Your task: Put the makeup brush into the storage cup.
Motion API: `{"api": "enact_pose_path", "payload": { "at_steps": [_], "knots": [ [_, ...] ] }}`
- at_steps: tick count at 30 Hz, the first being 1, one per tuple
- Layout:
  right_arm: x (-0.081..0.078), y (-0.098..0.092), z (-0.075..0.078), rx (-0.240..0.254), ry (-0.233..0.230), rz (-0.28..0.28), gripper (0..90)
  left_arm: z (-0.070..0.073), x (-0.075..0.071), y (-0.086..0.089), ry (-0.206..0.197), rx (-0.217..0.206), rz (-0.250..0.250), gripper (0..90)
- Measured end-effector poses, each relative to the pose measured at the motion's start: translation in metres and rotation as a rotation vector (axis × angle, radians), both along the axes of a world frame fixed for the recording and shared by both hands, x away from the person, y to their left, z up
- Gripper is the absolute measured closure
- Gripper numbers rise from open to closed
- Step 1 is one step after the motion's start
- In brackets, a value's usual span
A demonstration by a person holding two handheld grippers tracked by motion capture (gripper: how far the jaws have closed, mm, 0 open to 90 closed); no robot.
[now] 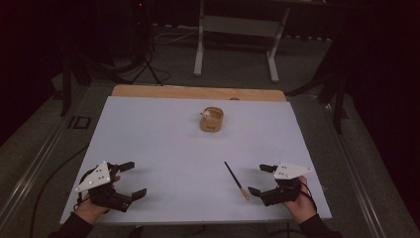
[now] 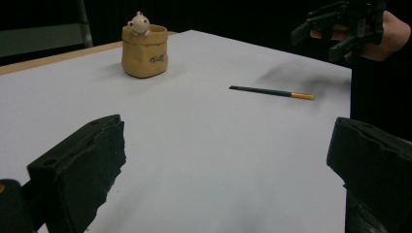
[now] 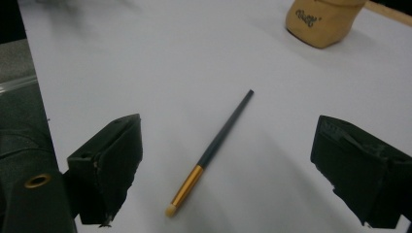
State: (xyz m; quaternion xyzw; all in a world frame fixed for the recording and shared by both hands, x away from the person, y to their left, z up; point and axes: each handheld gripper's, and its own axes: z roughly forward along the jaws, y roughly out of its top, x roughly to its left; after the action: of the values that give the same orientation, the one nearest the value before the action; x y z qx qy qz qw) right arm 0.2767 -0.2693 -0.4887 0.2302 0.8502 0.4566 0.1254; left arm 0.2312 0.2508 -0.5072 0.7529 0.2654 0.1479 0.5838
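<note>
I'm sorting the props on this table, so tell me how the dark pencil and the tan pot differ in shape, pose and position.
The pencil is thin, dark and gold-ended, and it lies flat; the pot is squat, tan and stands upright with a small white figure at its rim. The pencil lies near the right gripper, whose open jaws face it; the pot sits far up the table, away from both grippers. Both rest untouched on the pale tabletop.

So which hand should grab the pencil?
Probably the right. The right gripper sits open just beside the pencil, which lies between its fingers in the right gripper view. The left gripper, also open, is far across the white board.
</note>
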Motion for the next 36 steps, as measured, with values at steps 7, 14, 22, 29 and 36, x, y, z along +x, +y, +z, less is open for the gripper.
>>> {"api": "enact_pose_path", "payload": {
  "at_steps": [7,14,22,29,36],
  "knots": [
    [-0.003,0.003,0.007,-0.051,-0.008,-0.038,10.3,0.001,-0.001,0.000,-0.003,-0.001,0.002,1.2],
    [-0.006,0.005,0.019,-0.034,-0.009,-0.061,10.3,0.002,-0.001,0.000,-0.006,-0.002,0.003,1.2],
    [-0.005,0.007,0.036,-0.034,0.016,-0.131,10.3,0.003,-0.002,0.001,-0.010,-0.001,0.008,1.2],
    [-0.005,0.014,0.049,-0.051,0.033,-0.182,10.3,0.006,-0.004,0.004,-0.022,-0.006,0.027,1.2],
    [-0.003,0.020,0.058,-0.067,0.086,-0.205,10.3,0.005,-0.003,0.004,-0.019,0.003,0.026,1.2]
  ]
}}
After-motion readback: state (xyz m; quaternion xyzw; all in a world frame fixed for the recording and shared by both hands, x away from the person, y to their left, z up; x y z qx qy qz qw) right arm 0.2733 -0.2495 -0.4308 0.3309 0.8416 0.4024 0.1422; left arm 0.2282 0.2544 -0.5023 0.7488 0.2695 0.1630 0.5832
